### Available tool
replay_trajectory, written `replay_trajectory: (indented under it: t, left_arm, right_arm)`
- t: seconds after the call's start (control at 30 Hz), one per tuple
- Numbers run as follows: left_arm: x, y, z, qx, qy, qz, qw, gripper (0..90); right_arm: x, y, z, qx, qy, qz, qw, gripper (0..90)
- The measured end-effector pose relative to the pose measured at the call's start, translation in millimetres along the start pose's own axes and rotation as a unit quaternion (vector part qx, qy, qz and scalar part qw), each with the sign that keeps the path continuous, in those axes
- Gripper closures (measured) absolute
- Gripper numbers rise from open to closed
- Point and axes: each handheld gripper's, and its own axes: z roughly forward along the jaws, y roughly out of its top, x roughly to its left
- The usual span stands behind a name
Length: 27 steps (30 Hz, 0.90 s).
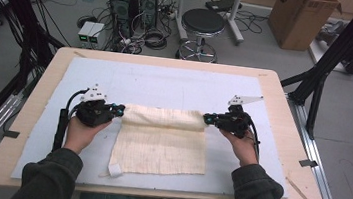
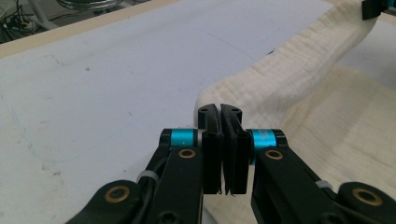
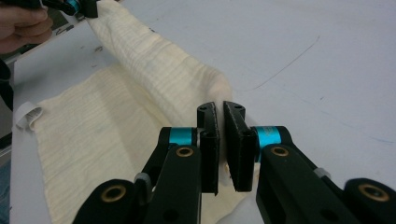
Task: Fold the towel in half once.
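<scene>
**Cloth held at both far corners, mid-fold**

The cloth point(image 1: 159, 143), a cream woven square, lies on the white mat point(image 1: 166, 85) in the middle of the table point(image 1: 276, 90), with its far edge lifted into a roll that hangs between the two tools. At the left, the left gripper point(image 1: 119, 109) has its jaws pinched tight on the cloth's far-left corner; the left gripper view shows the fabric caught thin between the pads. The near part lies flat, a small white tag point(image 1: 114, 169) at its near-left corner. At the right, the right gripper point(image 1: 207, 118) is likewise clamped on the far-right corner.

The risk, as I judge it, is uneven travel: if one hand leads, the fold lands skewed. Each grip takes only a sliver of fabric, so a sharp tug could pull a corner free. The flat half could also drag along the mat and bunch.
</scene>
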Motion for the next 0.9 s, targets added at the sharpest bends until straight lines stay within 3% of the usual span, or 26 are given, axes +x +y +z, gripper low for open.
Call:
replay_trajectory:
  t: [0.13,0.3,0.43,0.9]
  left_arm:
    - [-5.7,-3.1,-6.7,0.001,-0.002,0.014,0.9999,86.7]
    - [-9.0,-12.1,-14.2,-0.001,-0.003,0.01,0.9999,86.6]
    - [-15.1,-19.2,-17.6,0.008,-0.006,0.022,0.9997,86.6]
    - [-33.8,-43.6,-25.5,0.012,-0.024,0.029,0.9992,86.5]
  right_arm:
    - [8.1,-2.6,-2.8,0.001,0.004,-0.008,1.0,84.5]
    - [16.3,-6.4,-5.4,0.0,0.01,-0.019,0.9998,84.6]
    - [21.5,-12.3,-4.7,0.006,0.015,-0.022,0.9996,84.5]
    - [39.2,-36.6,-10.1,0.013,0.028,-0.034,0.9989,84.5]
